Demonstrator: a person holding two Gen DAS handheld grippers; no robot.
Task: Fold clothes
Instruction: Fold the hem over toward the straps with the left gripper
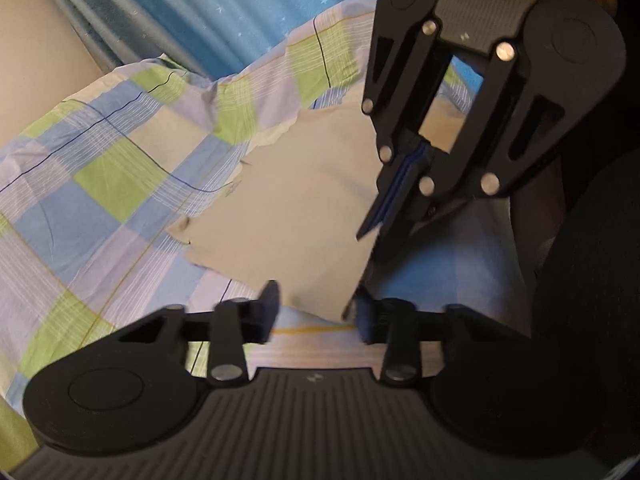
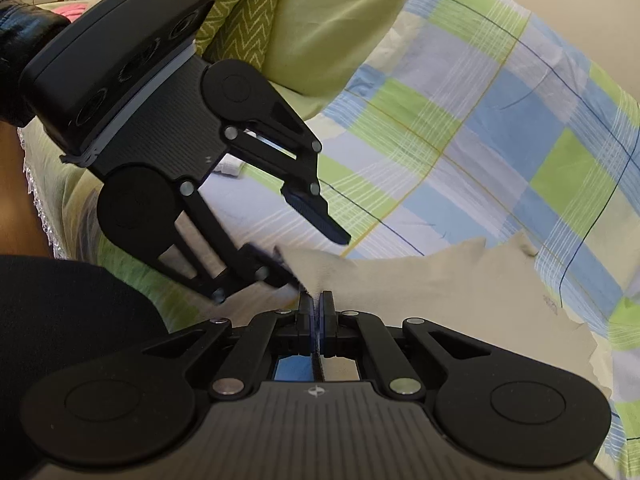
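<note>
A beige cloth (image 1: 288, 208) lies spread over a checked bedsheet (image 1: 100, 184). In the left wrist view my left gripper (image 1: 316, 312) is open, and the cloth's near corner hangs between its two fingers. My right gripper (image 1: 374, 220) comes in from the upper right and is shut on the cloth's right edge. In the right wrist view my right gripper (image 2: 317, 300) pinches the beige cloth (image 2: 440, 300) between its closed pads. The left gripper (image 2: 314, 257) stands open just left of it, at the cloth's raised corner.
The blue, green and white checked bedsheet (image 2: 480, 128) covers the bed. A blue star-print curtain (image 1: 224, 4) hangs behind. Green pillows (image 2: 320, 20) lie at the bed's head. A person's dark clothing (image 2: 68, 320) fills the near left.
</note>
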